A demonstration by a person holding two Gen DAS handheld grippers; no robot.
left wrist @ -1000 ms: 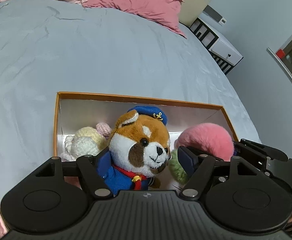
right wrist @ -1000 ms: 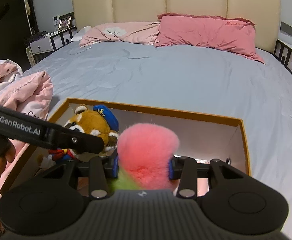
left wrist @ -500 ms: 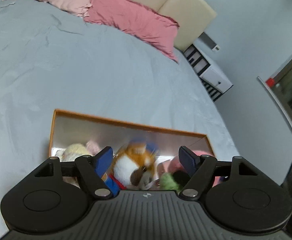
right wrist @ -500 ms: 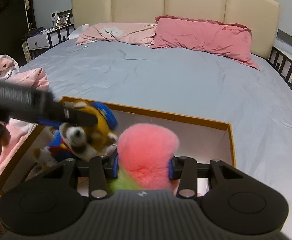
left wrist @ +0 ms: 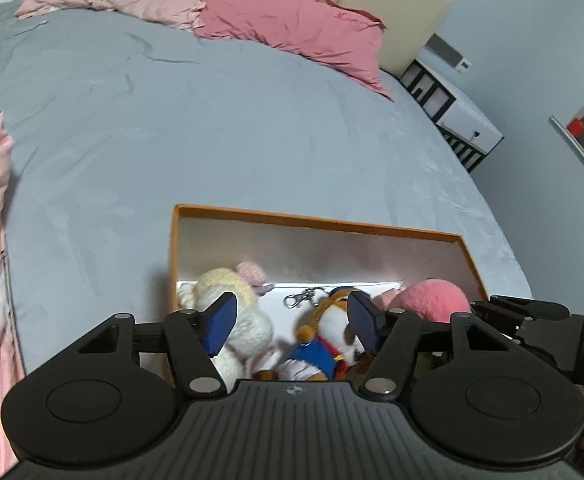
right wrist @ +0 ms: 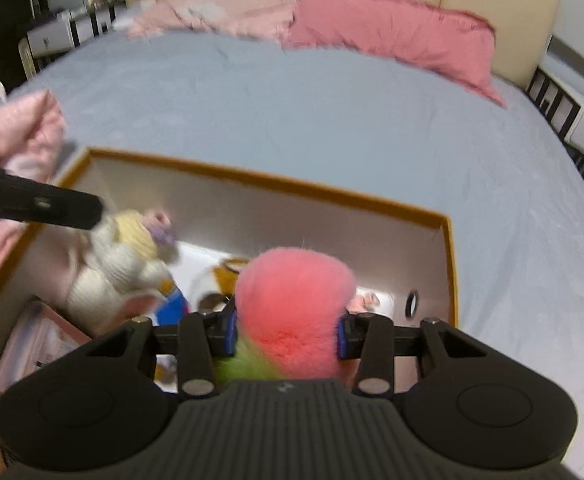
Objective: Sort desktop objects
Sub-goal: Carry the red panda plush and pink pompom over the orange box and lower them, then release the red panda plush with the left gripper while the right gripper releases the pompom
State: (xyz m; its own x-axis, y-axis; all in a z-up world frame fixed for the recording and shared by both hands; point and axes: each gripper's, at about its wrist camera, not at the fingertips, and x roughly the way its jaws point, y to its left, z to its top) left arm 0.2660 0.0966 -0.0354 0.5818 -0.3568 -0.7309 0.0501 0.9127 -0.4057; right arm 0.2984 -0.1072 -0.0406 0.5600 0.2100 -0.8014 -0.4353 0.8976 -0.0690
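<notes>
From the left wrist view, the left gripper hangs over an orange-rimmed box on a grey bed, fingers spread and holding nothing; inside the box lie a cream knitted doll and a fox plush in blue. From the right wrist view, the right gripper has its fingers clenched on a pink fluffy plush above the box's near right part.

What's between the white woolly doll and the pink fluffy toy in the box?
The sailor dog plush lies between the white doll and the pink toy, with its metal clip on the box floor. The left wrist view shows it.
</notes>
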